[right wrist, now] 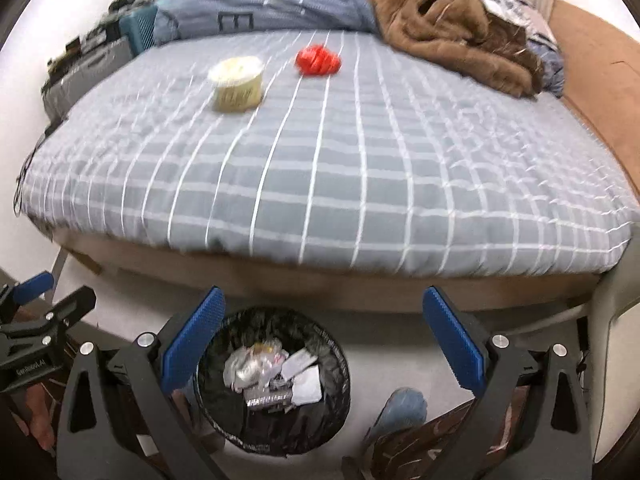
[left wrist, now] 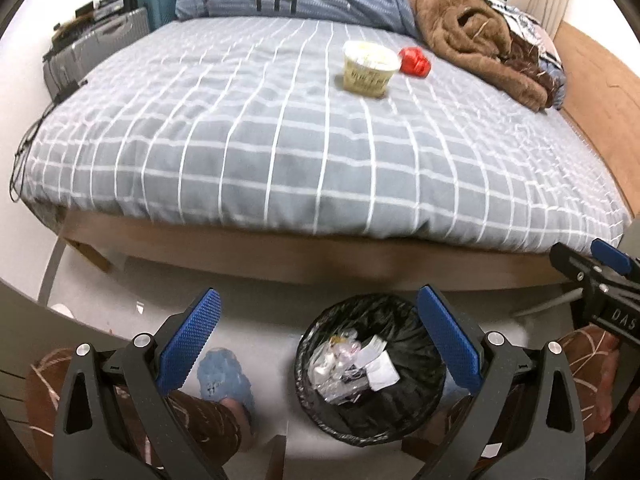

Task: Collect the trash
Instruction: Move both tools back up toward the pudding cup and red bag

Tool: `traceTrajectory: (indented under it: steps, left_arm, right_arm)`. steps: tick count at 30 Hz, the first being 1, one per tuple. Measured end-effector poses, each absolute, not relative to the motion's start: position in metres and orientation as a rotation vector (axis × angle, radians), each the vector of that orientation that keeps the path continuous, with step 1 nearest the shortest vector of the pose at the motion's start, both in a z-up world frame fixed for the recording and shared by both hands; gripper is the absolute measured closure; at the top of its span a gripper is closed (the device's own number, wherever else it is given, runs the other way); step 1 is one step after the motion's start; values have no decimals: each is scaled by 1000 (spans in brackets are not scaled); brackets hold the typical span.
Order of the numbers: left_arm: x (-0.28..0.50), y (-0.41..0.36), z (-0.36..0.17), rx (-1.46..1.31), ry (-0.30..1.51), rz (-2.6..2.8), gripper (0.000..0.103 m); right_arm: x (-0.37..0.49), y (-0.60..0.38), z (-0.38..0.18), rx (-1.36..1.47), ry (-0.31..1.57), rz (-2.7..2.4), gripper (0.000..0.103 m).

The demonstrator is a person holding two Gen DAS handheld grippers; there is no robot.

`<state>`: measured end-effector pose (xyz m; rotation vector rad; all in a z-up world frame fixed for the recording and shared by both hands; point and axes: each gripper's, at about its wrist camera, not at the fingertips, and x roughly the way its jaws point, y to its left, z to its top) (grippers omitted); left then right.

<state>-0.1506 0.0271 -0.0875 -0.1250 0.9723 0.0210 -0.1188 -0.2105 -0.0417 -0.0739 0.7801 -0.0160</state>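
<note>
Black-lined round trash bin [left wrist: 370,368] stands on the floor just before the foot of the grey checked bed [left wrist: 280,152], with crumpled wrappers and paper scraps [right wrist: 276,372] inside it. On the bed, well back from its near edge, a cream paper tub [left wrist: 370,68] sits just left of a red crumpled wrapper [left wrist: 415,62]. Behind and to their right lies a heaped brown fleece blanket [left wrist: 480,40]; grey hard cases [left wrist: 96,44] stand off the bed's far left side.

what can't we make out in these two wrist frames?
- Cup label: motion blur, both views.
- Red item: blurred; type unclear.
- Bin contents: small crumpled pieces, part hidden by right gripper finger.
- Right gripper in left view: cut off by the frame edge.
</note>
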Motion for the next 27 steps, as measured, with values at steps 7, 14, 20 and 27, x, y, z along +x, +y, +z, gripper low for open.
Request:
traceTrajectory:
  steps: [7, 14, 20, 27]
  left_arm:
    - [-140, 15, -52, -129, 926, 10, 6]
    - [-116, 2, -38, -104, 906, 4, 6]
    - [-80, 1, -36, -115, 903, 1, 6]
    - [-13, 4, -47, -136, 920, 13, 6]
  right_arm:
    - [-126, -229, 7, -49, 692, -41, 8]
    - [-111, -244, 41, -33, 640, -24, 8]
    - [-67, -249, 48, -54, 644, -34, 8]
    - [20, -246, 37, -48, 673, -22, 8]
